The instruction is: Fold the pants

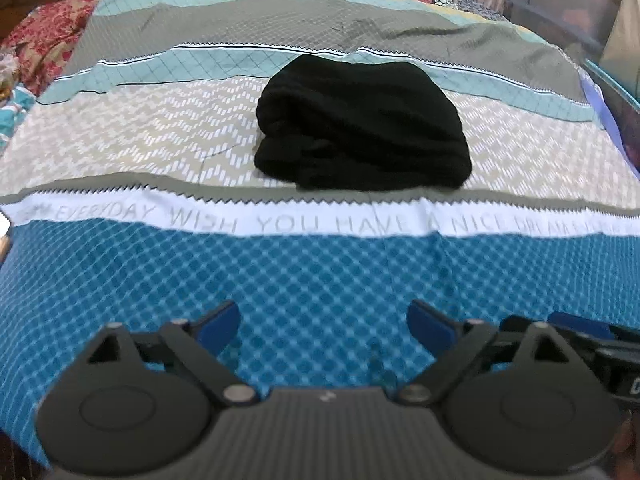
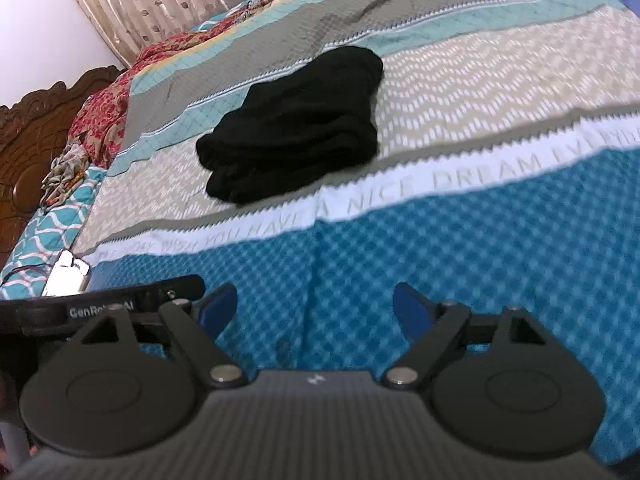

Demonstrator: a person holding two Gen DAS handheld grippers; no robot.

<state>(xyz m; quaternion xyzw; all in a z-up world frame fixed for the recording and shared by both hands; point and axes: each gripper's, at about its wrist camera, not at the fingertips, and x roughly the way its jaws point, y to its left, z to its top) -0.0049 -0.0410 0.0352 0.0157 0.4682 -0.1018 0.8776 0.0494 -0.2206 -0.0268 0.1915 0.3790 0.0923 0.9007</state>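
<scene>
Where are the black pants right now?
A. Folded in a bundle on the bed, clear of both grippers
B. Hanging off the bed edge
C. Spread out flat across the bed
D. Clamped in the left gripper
A: the black pants lie as a compact folded bundle on the bedspread, with both the left gripper and right gripper open and empty, short of it.

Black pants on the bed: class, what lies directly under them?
The folded pants rest on the bedspread, mostly its beige zigzag band, their far edge reaching the teal stripe. Whatever pattern lies beneath the bundle is covered, and its inner layers are hidden.
</scene>
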